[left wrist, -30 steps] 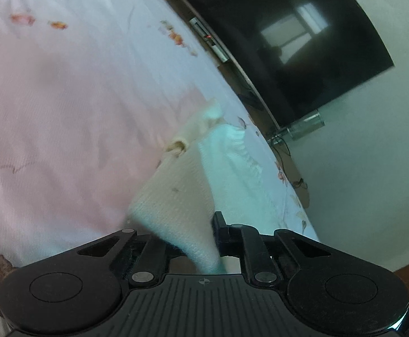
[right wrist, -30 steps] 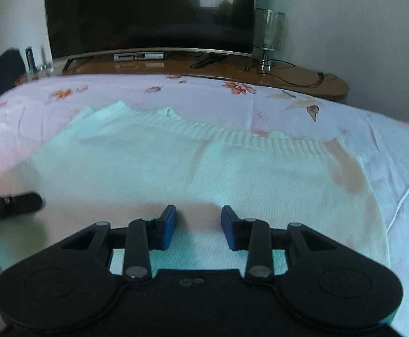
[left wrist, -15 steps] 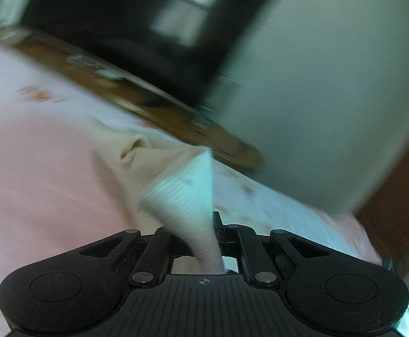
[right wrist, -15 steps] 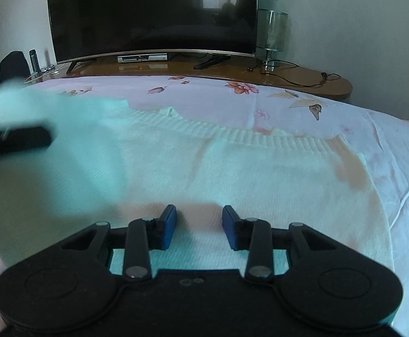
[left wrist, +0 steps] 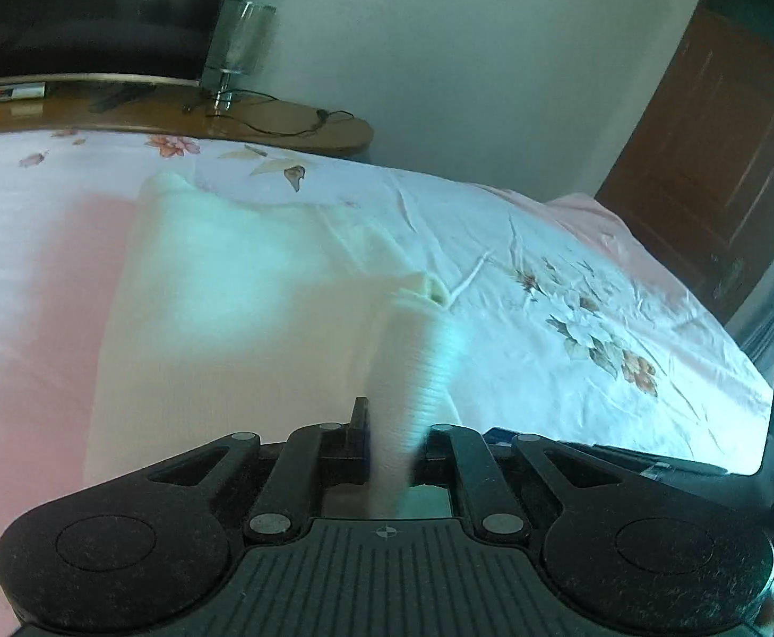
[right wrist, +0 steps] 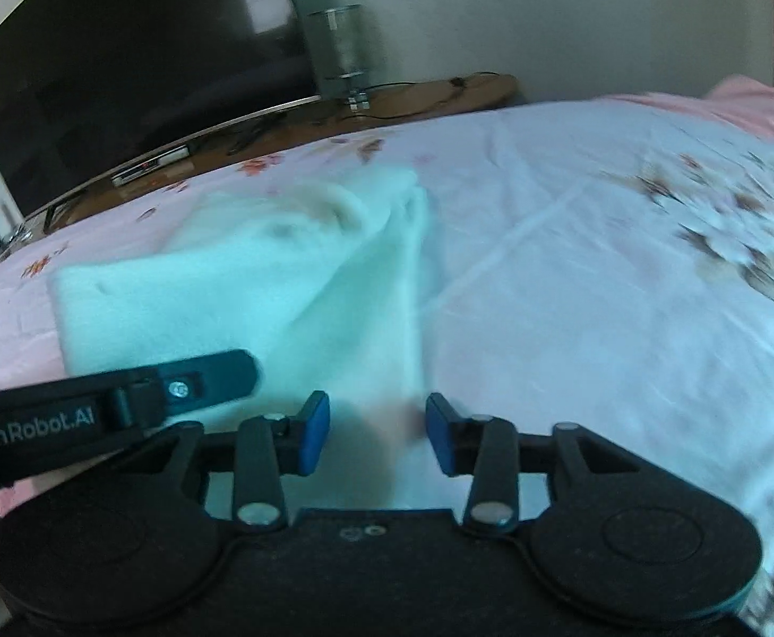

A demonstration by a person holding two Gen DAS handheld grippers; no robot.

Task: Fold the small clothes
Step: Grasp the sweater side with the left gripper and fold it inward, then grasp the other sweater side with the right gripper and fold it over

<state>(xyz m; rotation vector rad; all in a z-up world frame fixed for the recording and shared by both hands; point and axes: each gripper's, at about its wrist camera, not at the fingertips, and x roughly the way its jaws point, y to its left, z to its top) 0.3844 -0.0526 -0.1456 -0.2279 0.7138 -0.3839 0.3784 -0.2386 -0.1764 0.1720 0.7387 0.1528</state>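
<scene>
A white knit sweater [left wrist: 217, 318] lies on the floral bedsheet [left wrist: 573, 276], with its left part folded over onto the body. My left gripper [left wrist: 393, 438] is shut on a ribbed strip of the sweater that rises from between its fingers. In the right wrist view the sweater [right wrist: 259, 286] looks bunched, and the left gripper's black finger [right wrist: 201, 379] lies across its near left part. My right gripper [right wrist: 377, 430] hovers low over the sweater's right edge with its jaws opening. Its blue pads [right wrist: 315, 432] stand apart and press on nothing.
The bedsheet [right wrist: 599, 318] stretches bare to the right. Behind the bed stands a wooden TV bench [left wrist: 291, 130] with a dark TV [right wrist: 137, 85], a glass vase [left wrist: 235, 48] and cables. A brown door [left wrist: 727, 148] is at the far right.
My left gripper has swung the held sweater strip up and to the right across the body while rolling. The right gripper has slid right to the sweater's edge, and its jaws have widened.
</scene>
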